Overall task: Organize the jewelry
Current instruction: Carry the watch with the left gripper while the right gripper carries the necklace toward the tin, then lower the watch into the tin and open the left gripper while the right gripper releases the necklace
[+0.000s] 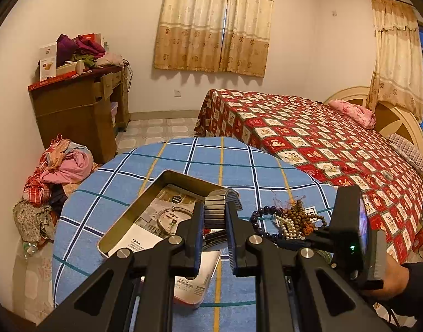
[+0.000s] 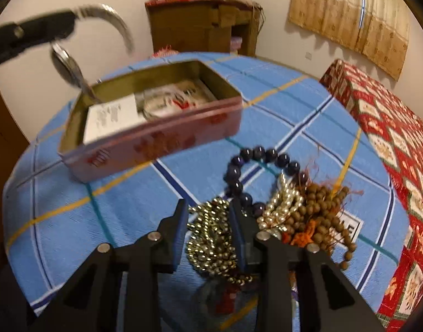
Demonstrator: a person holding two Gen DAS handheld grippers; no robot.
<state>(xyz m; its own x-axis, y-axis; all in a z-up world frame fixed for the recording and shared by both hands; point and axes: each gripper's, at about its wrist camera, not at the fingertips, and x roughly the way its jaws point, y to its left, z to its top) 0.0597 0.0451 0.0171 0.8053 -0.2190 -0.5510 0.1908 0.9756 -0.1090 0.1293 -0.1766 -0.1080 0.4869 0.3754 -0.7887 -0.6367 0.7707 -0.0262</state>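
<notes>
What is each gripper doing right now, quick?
Left gripper: shut on a metal watch band, held over the tin box.
Right gripper: open, lowered around a gold bead strand, not pressing it.

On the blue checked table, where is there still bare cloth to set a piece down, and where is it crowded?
Bare cloth lies in front of the tin, toward the table's left edge, and behind the tin along the far rim. Crowded: the right side, where the dark bead bracelet, pearls and brown beads pile up.

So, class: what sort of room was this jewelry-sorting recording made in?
Most likely a home bedroom: a bed with a red patterned cover, a curtained window, and a wooden dresser piled with clothes.
</notes>
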